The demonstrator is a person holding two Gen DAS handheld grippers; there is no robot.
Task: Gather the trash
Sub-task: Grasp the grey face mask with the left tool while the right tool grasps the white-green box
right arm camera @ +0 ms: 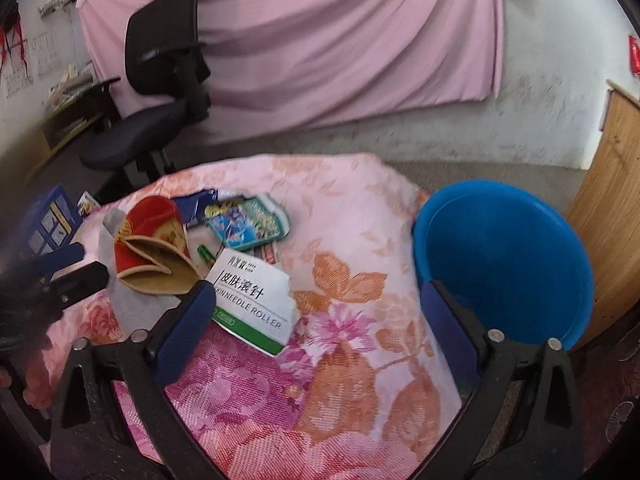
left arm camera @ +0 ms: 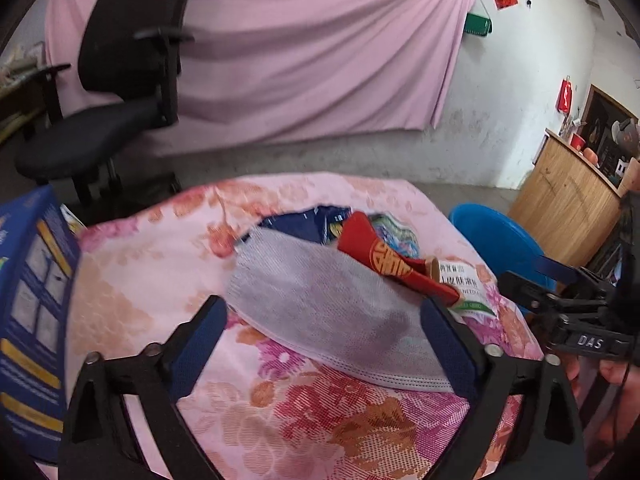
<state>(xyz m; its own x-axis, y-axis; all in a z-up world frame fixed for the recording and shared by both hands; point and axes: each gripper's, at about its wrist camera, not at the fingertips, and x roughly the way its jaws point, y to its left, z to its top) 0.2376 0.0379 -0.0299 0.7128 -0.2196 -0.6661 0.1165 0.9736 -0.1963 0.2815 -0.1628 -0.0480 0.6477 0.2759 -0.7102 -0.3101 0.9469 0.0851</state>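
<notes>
Left gripper (left arm camera: pixel 326 330) hanging wide open, empty, straddling grey mask (left arm camera: pixel 332 312); mask lying on cloth (left arm camera: pixel 280 420) between fingers. Right gripper (right arm camera: pixel 320 332) gaping, empty, bucket (right arm camera: pixel 504 260) just right of it. Advice: closing on mask's near edge, avoiding cloth.

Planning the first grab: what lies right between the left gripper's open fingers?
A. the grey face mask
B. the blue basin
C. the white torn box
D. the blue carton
A: in the left wrist view the left gripper is open, and the grey face mask lies flat on the floral cloth between its fingers; the blue basin sits off to the right.
</notes>
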